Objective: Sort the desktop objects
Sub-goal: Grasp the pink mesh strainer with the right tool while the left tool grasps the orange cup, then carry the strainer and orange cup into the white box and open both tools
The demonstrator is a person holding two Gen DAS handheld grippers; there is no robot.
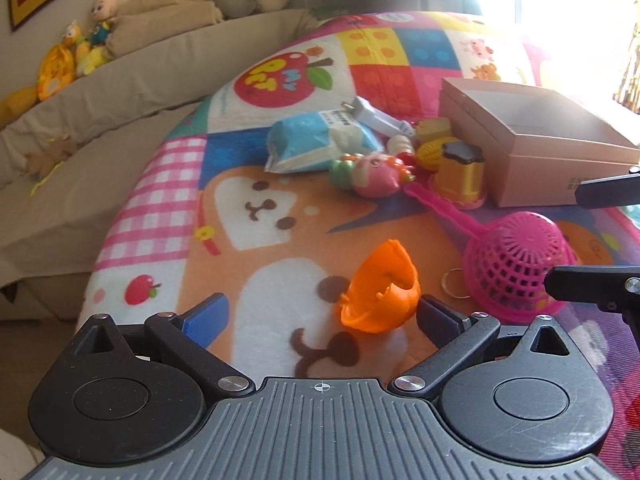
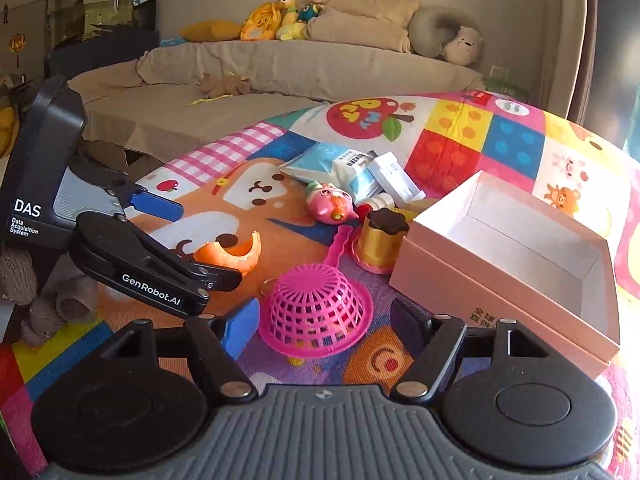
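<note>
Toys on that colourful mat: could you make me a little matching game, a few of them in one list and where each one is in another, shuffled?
Things:
1. pink strainer
2. orange shell piece
3. pink box
4. blue packet

Places or states:
A. open on top, nothing visible inside
B. upside down between the right gripper fingers
C. lying at the far end of the toy pile
D. between the open left gripper fingers, beside one pad

Pairs: 1-B, 2-D, 3-A, 4-C
</note>
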